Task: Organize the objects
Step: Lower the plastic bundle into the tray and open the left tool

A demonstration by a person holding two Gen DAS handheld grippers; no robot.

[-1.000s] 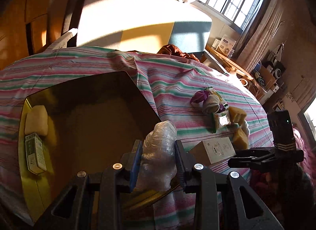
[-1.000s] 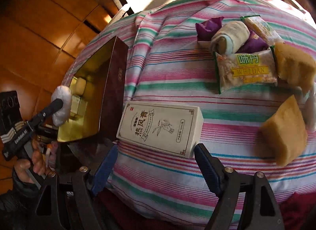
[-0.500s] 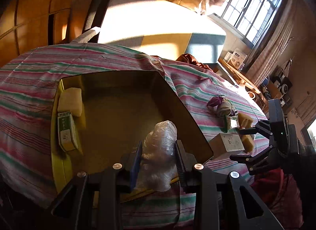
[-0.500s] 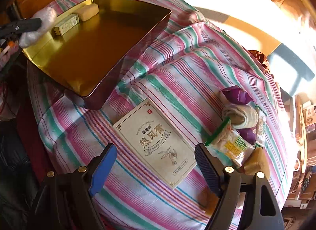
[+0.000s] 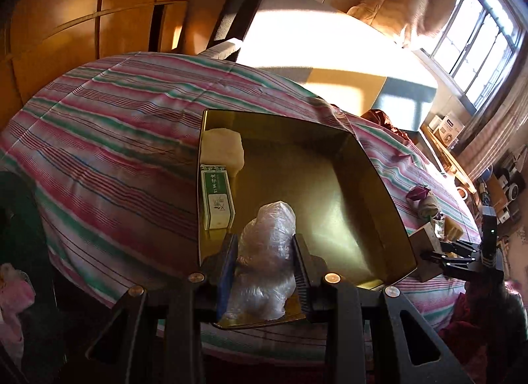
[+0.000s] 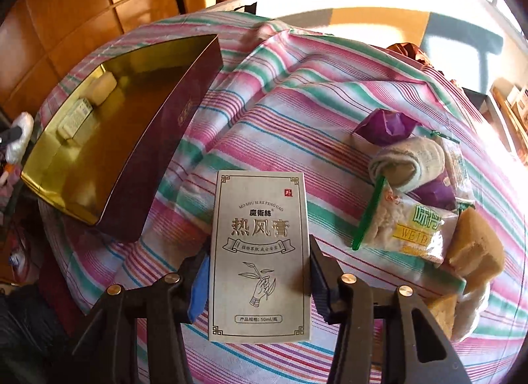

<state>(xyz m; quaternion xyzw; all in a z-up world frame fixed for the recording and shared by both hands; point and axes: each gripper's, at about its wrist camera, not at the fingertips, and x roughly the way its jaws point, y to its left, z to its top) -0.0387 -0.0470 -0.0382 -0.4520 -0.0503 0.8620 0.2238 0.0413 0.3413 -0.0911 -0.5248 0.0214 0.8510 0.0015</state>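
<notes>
Left hand-held gripper (image 5: 264, 271): clamped on the plastic-wrapped bundle (image 5: 265, 252) above the gold tin (image 5: 379, 192).
Right hand-held gripper (image 6: 259, 280): jaws just narrowed, pads against the grey carton (image 6: 260, 252).

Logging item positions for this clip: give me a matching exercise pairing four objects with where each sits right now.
Things:
1. clear crinkled plastic-wrapped bundle
2. small green-and-white carton
3. pale grey rectangular box with a hand drawing
4. purple wrapper

Places:
A. on the striped cloth, beside a rolled sock
B. in the left hand-held gripper
C. between the right hand-held gripper's pads
D. inside the gold-lined tin

Pairs: 1-B, 2-D, 3-C, 4-A
</notes>
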